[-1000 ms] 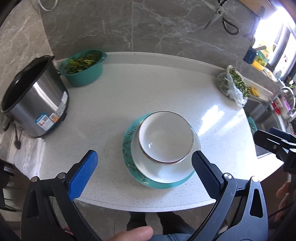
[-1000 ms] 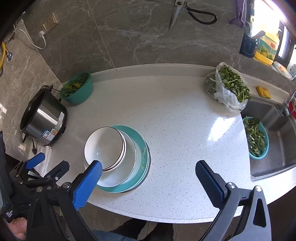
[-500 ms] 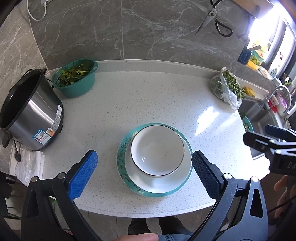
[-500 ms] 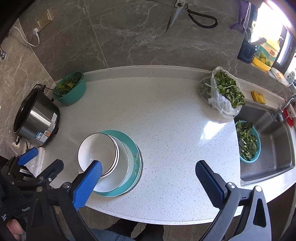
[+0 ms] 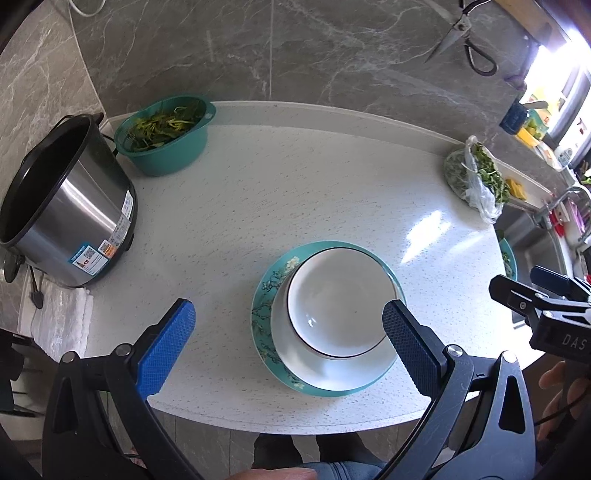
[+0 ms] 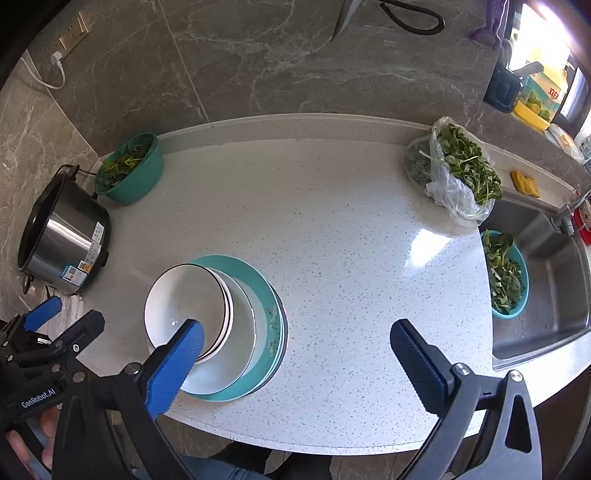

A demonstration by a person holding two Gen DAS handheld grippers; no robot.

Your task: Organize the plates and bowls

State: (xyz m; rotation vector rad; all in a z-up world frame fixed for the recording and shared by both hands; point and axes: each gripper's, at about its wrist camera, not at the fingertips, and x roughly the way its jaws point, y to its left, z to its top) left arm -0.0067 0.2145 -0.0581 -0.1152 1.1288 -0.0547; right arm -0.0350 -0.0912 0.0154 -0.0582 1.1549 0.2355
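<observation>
Hovering above the near edge of the white speckled table (image 5: 295, 192), the left gripper (image 5: 284, 332) has its blue-padded fingers spread wide and holds nothing. Between them, lower down on the table, sits the stack: a white bowl (image 5: 338, 306) with a thin dark rim rests in a white plate (image 5: 332, 373), which lies on a teal plate (image 5: 264, 295) with a floral pattern. The gripper's right finger overlaps the bowl's rim in the left wrist view, though whether it touches cannot be told.

The right gripper (image 6: 295, 350) is also spread wide and empty, held over bare table to the right of the stack. From the right wrist view the white bowl (image 6: 184, 299) shows a second rim beneath it, so there seem to be two nested bowls, and the teal plate (image 6: 258, 284) rests on further plate edges.

At the table's far left a steel rice cooker pot (image 5: 70, 210) stands open, with a white cloth (image 5: 62, 321) just in front of it and a teal basin of greens (image 5: 166, 136) beside it near the wall. Well apart, at the far right, a plastic bag of leafy greens (image 6: 458, 173) lies near the sink (image 6: 554, 280), where a teal colander of greens (image 6: 504, 275) sits. Scissors (image 5: 461, 29) hang on the grey marble wall.
</observation>
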